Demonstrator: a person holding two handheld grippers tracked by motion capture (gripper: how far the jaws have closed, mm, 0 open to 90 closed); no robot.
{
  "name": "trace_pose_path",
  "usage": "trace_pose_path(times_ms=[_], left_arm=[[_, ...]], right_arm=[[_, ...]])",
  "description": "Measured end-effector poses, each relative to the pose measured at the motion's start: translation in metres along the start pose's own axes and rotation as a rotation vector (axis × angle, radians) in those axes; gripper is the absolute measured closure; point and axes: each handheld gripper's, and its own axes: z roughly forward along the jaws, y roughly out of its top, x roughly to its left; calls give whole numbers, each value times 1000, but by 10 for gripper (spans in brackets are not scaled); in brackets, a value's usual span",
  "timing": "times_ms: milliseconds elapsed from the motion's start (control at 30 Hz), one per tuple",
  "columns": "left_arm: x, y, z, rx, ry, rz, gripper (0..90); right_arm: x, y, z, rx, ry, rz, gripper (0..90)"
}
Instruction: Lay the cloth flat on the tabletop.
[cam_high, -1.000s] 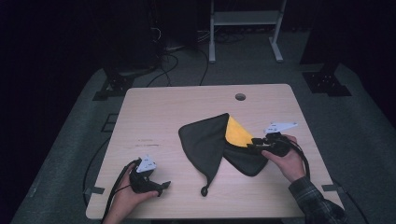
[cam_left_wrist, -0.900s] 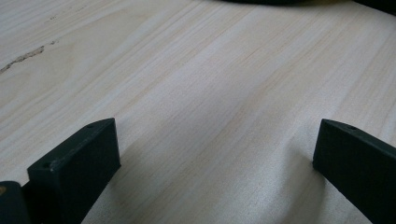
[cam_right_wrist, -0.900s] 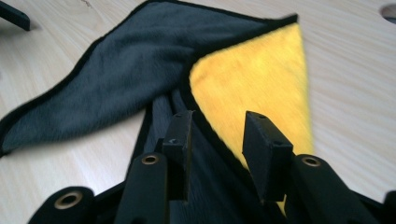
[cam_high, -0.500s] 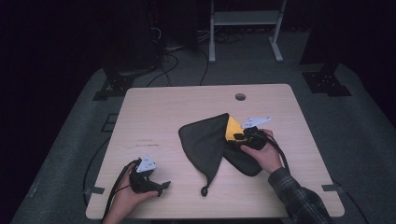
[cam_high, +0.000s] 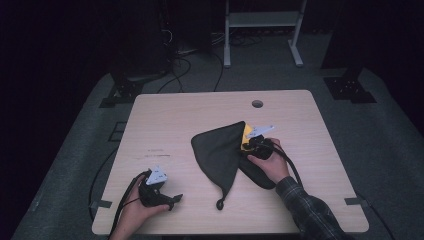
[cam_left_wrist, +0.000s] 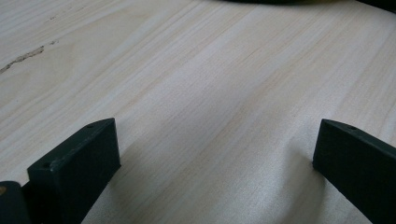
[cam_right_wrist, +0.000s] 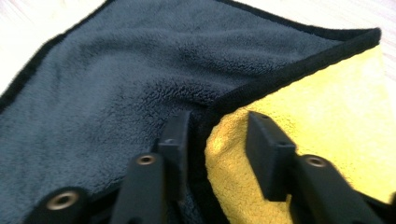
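1. Leftmost, the left gripper (cam_high: 172, 201) lies low on the wooden table (cam_high: 165, 125) near its front edge, in the person's left hand (cam_high: 137, 210); it has kept its place over the last second. Its jaws stand wide apart with only bare wood between them.
2. Ahead and to the right of it lies the dark cloth (cam_high: 217, 152), folded into a rough triangle whose corner trails toward the front edge, well apart from that gripper.
3. Further right, the right gripper (cam_high: 246, 146) has slid leftward from the cloth's right side onto its bound edge, covering most of the yellow inner face (cam_right_wrist: 317, 116).
4. Its jaws have just been closing; the black hem (cam_right_wrist: 280, 74) runs between them, yet a gap remains, so nothing is pinched.
5. Judged from this, the grasp on the hem is about to be made, ready for a fold or lift.
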Motion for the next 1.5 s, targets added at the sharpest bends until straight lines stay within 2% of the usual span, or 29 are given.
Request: trace_pose_path(times_ms=[100, 167, 200, 267, 400, 567, 667, 733, 967, 1000, 1167, 1400, 1467, 1500], left_arm=[[0, 0, 0, 0, 0, 0, 0], [0, 0, 0, -1, -1, 0, 0], [0, 0, 0, -17, -6, 4, 0], [-1, 1, -1, -22, -11, 8, 95], [-2, 8, -2, -22, -29, 6, 186], [2, 26, -4, -104, -45, -33, 250], [10, 39, -4, -111, -61, -58, 299], [15, 49, -1, -120, -47, -51, 324], [39, 79, 20, -134, -7, -58, 343], [39, 79, 20, -134, -7, -58, 347], [56, 97, 44, -130, 13, -72, 353], [74, 112, 71, -103, 39, -82, 385], [82, 115, 82, -85, 69, -74, 404], [82, 115, 82, -85, 69, -74, 418]], right_arm=[[-3, -3, 1, 8, 9, 13, 843], [-4, -4, -1, 2, 16, 32, 855], [-5, -4, -2, 0, 20, 39, 858], [-5, -3, -7, -10, 32, 56, 861], [-9, -3, -18, -24, 41, 60, 861], [-19, -7, -30, -39, 55, 92, 858], [-22, -9, -33, -40, 57, 102, 855], [-23, -9, -35, -34, 53, 105, 855], [-27, -11, -35, -32, 63, 101, 857], [-27, -11, -35, -32, 63, 101, 857], [-28, -12, -34, -34, 72, 105, 858], [-30, -12, -34, -35, 83, 106, 858], [-30, -13, -33, -36, 87, 109, 858], [-30, -13, -33, -36, 87, 109, 858]])
